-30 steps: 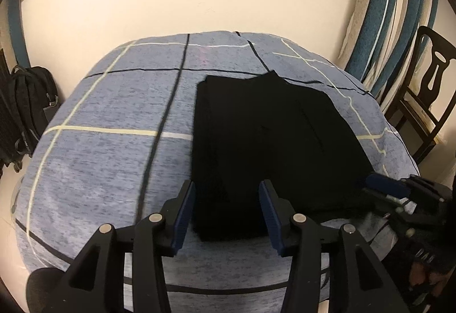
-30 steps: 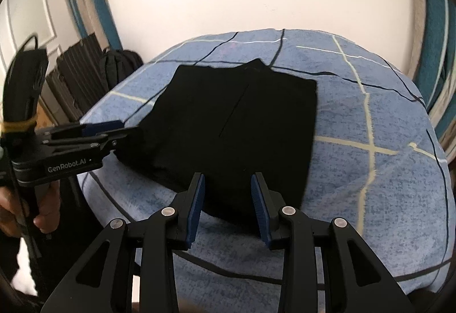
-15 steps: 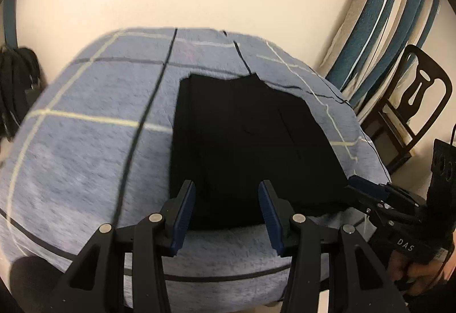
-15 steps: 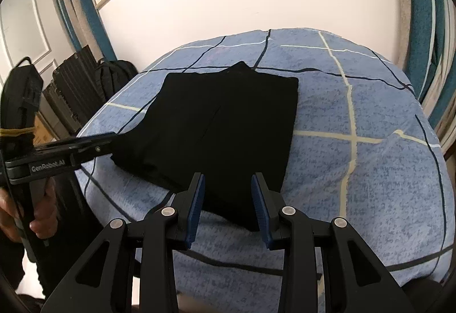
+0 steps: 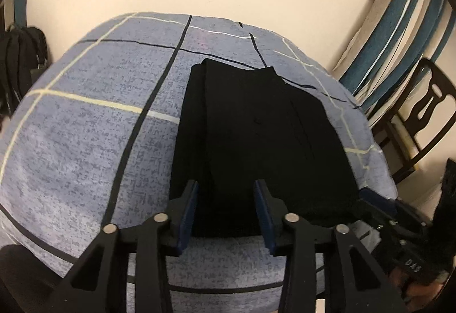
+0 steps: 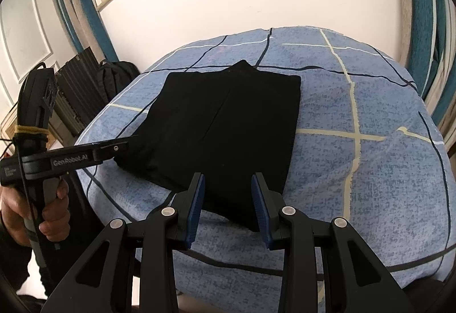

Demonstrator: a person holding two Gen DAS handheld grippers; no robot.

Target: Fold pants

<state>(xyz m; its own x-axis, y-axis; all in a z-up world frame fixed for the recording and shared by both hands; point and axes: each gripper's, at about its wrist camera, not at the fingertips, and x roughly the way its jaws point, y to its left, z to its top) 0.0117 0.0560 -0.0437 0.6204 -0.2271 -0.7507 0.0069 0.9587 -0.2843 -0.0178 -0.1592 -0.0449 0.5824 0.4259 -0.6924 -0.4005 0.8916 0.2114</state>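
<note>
The black pants (image 5: 256,136) lie folded into a flat rectangle on the blue checked bed cover (image 5: 94,125). They also show in the right wrist view (image 6: 228,127). My left gripper (image 5: 226,199) is open and empty, just above the near edge of the pants. My right gripper (image 6: 228,193) is open and empty over the near right corner of the pants. The left gripper shows from the side in the right wrist view (image 6: 114,146), beside the pants' left edge. The right gripper shows in the left wrist view (image 5: 370,199), at the pants' right corner.
A dark wooden chair (image 5: 419,119) stands to the right of the bed by striped curtains (image 5: 399,28). A black backpack (image 6: 114,79) and a dark slatted case (image 6: 77,76) stand on the left by the wall. The bed cover (image 6: 356,142) stretches right of the pants.
Both grippers have drawn back a little from the pants and lifted; the pants stay folded and still. The jaws of both stayed open.
</note>
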